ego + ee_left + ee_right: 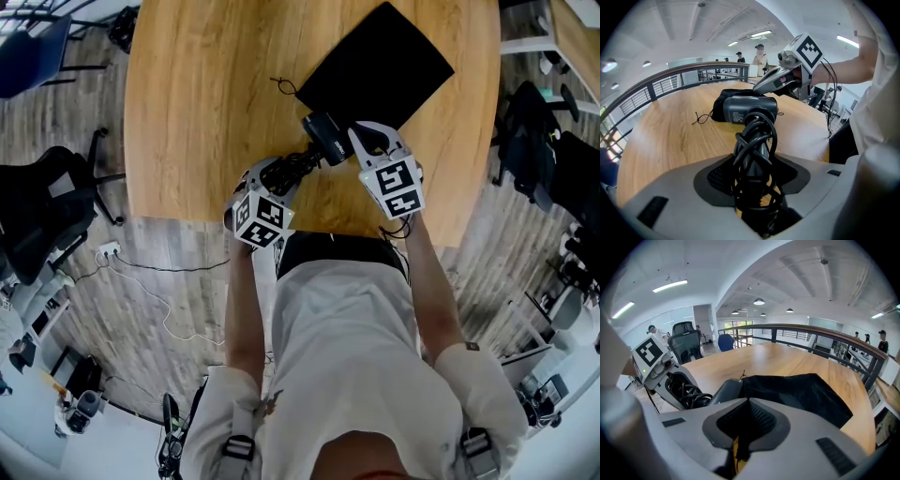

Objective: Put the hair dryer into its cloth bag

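Note:
The dark grey hair dryer [323, 139] lies near the front edge of the wooden table [206, 112], its cord wound round the handle [757, 140]. My left gripper [281, 176] is shut on that cord-wrapped handle, which fills the gap between its jaws [752, 180]. The black cloth bag [375, 67] lies flat beyond the dryer, and the dryer's nose [719, 392] sits at the bag's mouth [797, 394]. My right gripper [367, 139] is shut on the bag's near edge, where black cloth runs right up into its jaws [743, 441]. A thin drawstring [701, 117] trails from the bag.
Black office chairs stand on the floor to the left [47, 216] and right [539, 150] of the table. A white cable [159, 291] runs across the floor. A curved railing [811, 331] lies beyond the table, with people standing in the distance [760, 56].

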Motion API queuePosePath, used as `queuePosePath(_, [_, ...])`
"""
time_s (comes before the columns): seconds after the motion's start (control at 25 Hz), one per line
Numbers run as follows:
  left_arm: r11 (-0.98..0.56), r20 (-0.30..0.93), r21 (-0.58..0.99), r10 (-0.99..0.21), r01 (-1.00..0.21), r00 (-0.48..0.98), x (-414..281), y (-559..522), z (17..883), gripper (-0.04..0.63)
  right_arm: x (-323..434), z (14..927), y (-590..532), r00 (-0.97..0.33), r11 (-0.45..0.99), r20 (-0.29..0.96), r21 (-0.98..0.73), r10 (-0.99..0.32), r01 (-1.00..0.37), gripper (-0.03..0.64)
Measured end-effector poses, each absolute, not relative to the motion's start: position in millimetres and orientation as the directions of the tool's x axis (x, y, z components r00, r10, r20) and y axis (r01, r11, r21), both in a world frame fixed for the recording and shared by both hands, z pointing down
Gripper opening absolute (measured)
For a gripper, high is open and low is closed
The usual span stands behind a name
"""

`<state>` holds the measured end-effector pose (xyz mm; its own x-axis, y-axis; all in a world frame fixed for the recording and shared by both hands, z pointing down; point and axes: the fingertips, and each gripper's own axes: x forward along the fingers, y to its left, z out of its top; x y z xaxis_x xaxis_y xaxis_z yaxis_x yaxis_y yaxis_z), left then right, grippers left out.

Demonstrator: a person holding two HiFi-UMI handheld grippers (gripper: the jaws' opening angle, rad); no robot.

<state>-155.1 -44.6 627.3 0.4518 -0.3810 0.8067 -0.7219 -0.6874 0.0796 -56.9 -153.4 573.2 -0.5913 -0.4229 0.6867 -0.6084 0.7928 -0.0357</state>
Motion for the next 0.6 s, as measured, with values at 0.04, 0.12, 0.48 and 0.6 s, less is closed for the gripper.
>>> queuePosePath(0.04, [-0.688,0.808,0.078,-0.38,-0.721,0.45,-152.7,-46.0,627.5,0.239,-55.5,572.4,-153.1,-0.594,0.795,0.685,-0.037,-0.422,-0.606,0.028])
queuePosePath(0.12, [-0.69,0.811,0.076,-0.378,-0.72,0.447,-148.8,-48.8,628.0,0.239,-53.4,570.8,-152.2,-0.6,0.797,0.681,-0.039,-0.421,-0.603,0.028])
queuePosePath(0.48, [-0.695,0.812,0.071,-0.377,-0.716,0.446,-134.2,-62.4,627.0,0.239,-49.2,564.1,-147.3,-0.618,0.804,0.667,-0.047,-0.417,-0.593,0.028])
queuePosePath(0.6, [-0.695,0.813,0.069,-0.376,-0.716,0.444,-132.5,-67.3,628.6,0.239,-50.6,562.9,-147.0,-0.622,0.808,0.665,-0.046,-0.414,-0.587,0.028])
